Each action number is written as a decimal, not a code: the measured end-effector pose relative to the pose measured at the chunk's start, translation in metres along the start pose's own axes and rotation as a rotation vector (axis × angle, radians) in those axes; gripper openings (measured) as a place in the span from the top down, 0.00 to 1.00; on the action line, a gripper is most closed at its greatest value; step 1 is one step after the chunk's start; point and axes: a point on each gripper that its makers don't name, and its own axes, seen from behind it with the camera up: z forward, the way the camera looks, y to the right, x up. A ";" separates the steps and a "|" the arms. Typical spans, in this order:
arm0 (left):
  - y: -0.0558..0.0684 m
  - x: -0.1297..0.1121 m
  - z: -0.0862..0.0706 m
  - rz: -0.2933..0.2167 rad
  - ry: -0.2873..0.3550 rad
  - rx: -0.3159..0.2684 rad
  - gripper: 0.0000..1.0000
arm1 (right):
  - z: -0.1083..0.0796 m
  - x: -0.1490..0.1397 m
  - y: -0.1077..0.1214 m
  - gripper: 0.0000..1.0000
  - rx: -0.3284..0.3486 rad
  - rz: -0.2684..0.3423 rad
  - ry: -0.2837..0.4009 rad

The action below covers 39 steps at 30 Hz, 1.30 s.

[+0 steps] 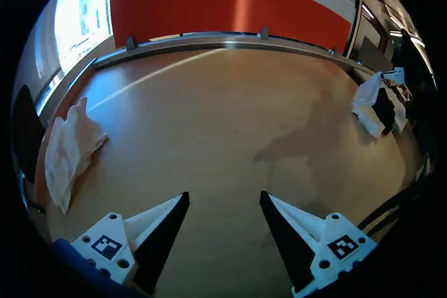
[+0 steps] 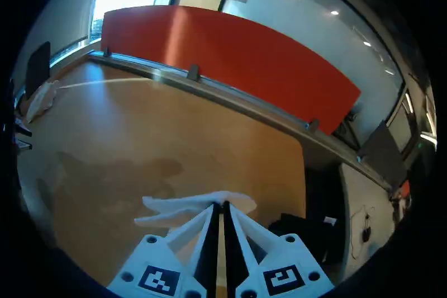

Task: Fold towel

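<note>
Your right claw [image 2: 222, 204] is closed to a sliver, both fingers pinching the near edge of the white towel [image 2: 179, 206], which lies bunched by the bench's [image 2: 139, 130] right end. Your left claw [image 1: 223, 194] gapes wide and holds nothing, hovering over bare wood. Farther out, a second towel [image 1: 67, 147] lies crumpled at the bench's left edge, and an orange screen [image 1: 234, 7] stands along the back.

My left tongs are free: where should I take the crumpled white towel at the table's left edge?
Probably pinch the towel at its near, tapered end, coming in low from the middle of the table with the open left tongs; that tip lies thin and loose.
</note>
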 end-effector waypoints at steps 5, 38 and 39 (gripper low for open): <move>0.001 -0.002 -0.001 0.004 -0.001 -0.003 0.07 | -0.006 -0.029 0.008 0.95 -0.018 0.022 -0.042; 0.001 -0.012 -0.007 0.018 -0.008 0.010 0.06 | -0.008 -0.164 0.020 0.95 -0.110 0.179 -0.298; 0.001 -0.012 -0.007 0.018 -0.008 0.010 0.07 | -0.008 -0.167 0.020 0.95 -0.113 0.183 -0.304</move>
